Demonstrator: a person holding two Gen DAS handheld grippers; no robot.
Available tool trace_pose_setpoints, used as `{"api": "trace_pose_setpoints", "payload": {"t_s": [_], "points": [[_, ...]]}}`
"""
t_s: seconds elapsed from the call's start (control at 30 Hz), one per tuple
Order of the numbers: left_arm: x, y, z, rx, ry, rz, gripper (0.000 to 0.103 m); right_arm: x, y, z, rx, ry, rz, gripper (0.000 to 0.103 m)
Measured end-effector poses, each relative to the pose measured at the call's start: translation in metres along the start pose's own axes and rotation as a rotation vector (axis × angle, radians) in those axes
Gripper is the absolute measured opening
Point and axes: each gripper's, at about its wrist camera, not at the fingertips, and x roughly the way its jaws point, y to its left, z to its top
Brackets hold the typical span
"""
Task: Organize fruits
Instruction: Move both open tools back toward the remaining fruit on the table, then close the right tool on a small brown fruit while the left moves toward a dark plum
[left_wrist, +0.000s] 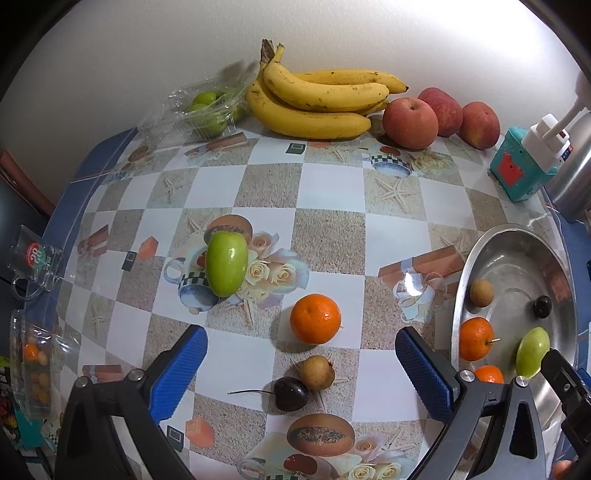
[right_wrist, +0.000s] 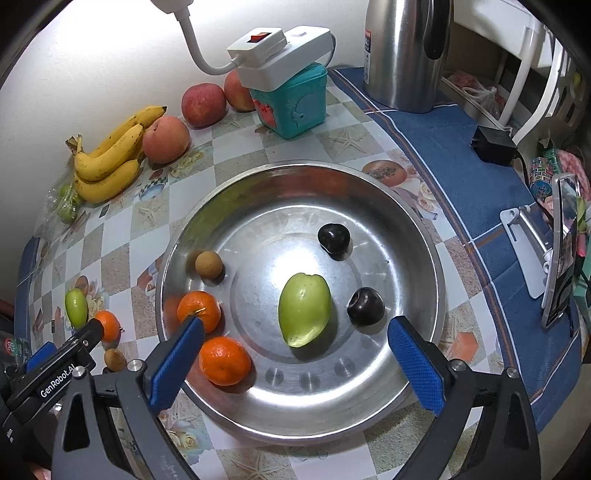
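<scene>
A: While both tools point steeply down at the table (left_wrist: 332, 192), what is the status of each?

B: Left gripper (left_wrist: 301, 354): jaws spread wide, nothing between the pads. A mandarin (left_wrist: 315, 319), a brown longan (left_wrist: 317, 372) and a dark cherry (left_wrist: 290, 393) lie on the table in the gap; a green fruit (left_wrist: 226, 264) lies farther off.

A: And the right?

B: Right gripper (right_wrist: 295, 354): jaws spread wide, empty, above the steel bowl (right_wrist: 417, 236).

A: Bowl contents?

B: One green fruit (right_wrist: 304, 308), two dark cherries (right_wrist: 365, 306), two mandarins (right_wrist: 225, 360), one longan (right_wrist: 209, 264).
</scene>
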Motion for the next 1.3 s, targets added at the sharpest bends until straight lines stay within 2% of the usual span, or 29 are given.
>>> {"api": "trace_pose_setpoints", "payload": {"t_s": [0.23,0.57,0.73,1.1,1.3], "points": [[-0.005,0.002,0.001,0.035,-0.01,-0.008,0.103,0.001,0.004,0.0,-0.003,0.009,0.025,0.1],[-0.017,0.037,0.004,0.07,-0.052,0.094,0.103,0.002,0.025,-0.003,-0.041,0.023,0.082,0.1],[-0.024,0.061,0.002,0.013,-0.063,0.072,0.103,0.0,0.048,-0.009,-0.104,0.027,0.093,0.1],[-0.037,0.128,-0.008,-0.176,-0.067,0.079,0.103,-0.004,0.108,-0.028,-0.249,0.061,0.19,0.1],[-0.035,0.144,-0.016,-0.227,-0.052,0.069,0.103,-0.003,0.133,-0.04,-0.303,0.103,0.233,0.1]]}}
